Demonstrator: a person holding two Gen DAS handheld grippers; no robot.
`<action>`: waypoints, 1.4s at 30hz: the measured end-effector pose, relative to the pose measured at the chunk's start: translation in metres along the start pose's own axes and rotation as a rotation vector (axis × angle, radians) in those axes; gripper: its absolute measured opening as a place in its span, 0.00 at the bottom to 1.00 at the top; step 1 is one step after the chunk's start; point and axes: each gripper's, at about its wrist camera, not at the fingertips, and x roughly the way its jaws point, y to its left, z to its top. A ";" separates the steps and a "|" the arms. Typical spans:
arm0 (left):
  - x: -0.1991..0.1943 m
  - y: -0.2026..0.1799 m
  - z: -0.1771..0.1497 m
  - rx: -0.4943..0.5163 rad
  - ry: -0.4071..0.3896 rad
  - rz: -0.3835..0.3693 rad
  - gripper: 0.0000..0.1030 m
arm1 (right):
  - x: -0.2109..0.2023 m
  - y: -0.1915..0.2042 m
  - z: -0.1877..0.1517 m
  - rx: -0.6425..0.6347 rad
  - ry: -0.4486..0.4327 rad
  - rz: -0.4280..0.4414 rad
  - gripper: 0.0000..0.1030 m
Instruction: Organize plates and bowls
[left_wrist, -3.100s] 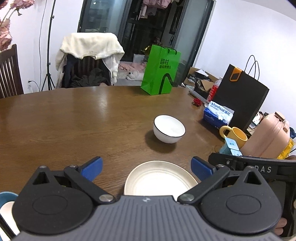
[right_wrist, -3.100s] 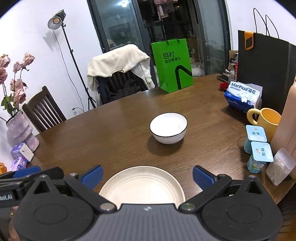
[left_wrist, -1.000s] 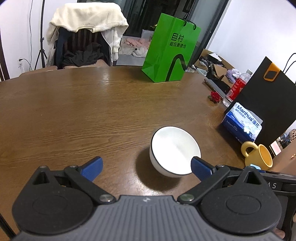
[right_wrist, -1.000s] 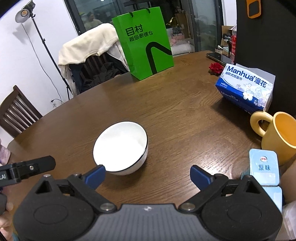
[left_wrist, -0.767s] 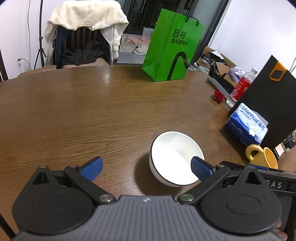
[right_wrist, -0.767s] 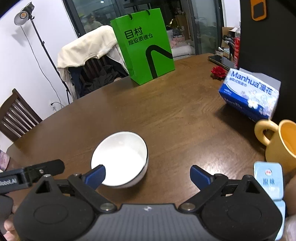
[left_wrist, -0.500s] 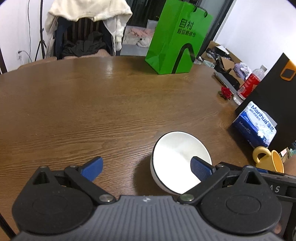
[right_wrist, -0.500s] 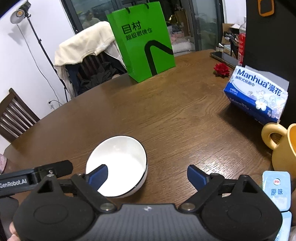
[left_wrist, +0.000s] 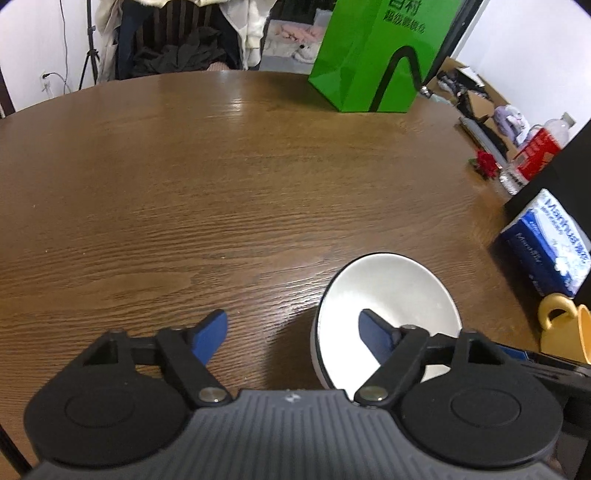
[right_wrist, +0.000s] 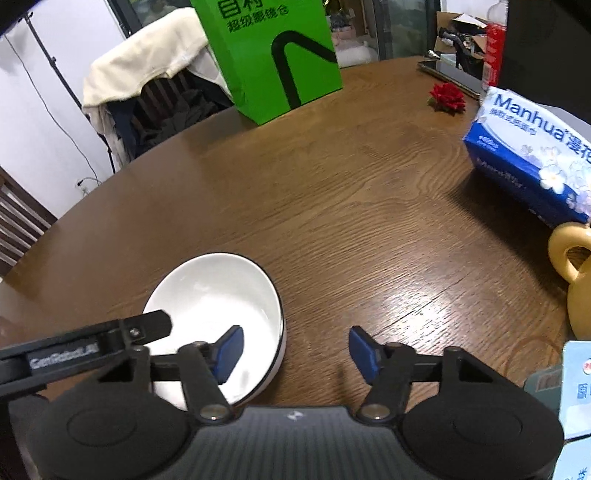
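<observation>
The white bowl (left_wrist: 388, 295) has its rim between the closing fingers of both my left gripper (left_wrist: 291, 330) and right gripper (right_wrist: 295, 349), pads not yet pressing, both tilted steeply down.

The left tongs (left_wrist: 291, 332) have a dark grey ribbed body with a small pale logo at its far edge. Two black round housings flank it, each with a raised disc. Black linkage bars with silver pivot screws carry blue finger pads (left_wrist: 210, 334). The right tongs (right_wrist: 295, 350) look the same: grey ribbed body, black discs, silver screws, blue pads (right_wrist: 229, 350). A black bar at left bears pale lettering.
</observation>
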 end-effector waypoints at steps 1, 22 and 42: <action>0.002 0.000 0.001 -0.003 0.004 0.003 0.66 | 0.002 0.002 0.001 -0.004 0.005 -0.001 0.53; 0.023 -0.017 0.003 -0.004 0.076 -0.002 0.09 | 0.022 0.007 0.011 0.002 0.061 0.000 0.06; 0.022 -0.023 0.004 -0.009 0.070 0.031 0.09 | 0.020 0.012 0.007 -0.028 0.057 0.002 0.06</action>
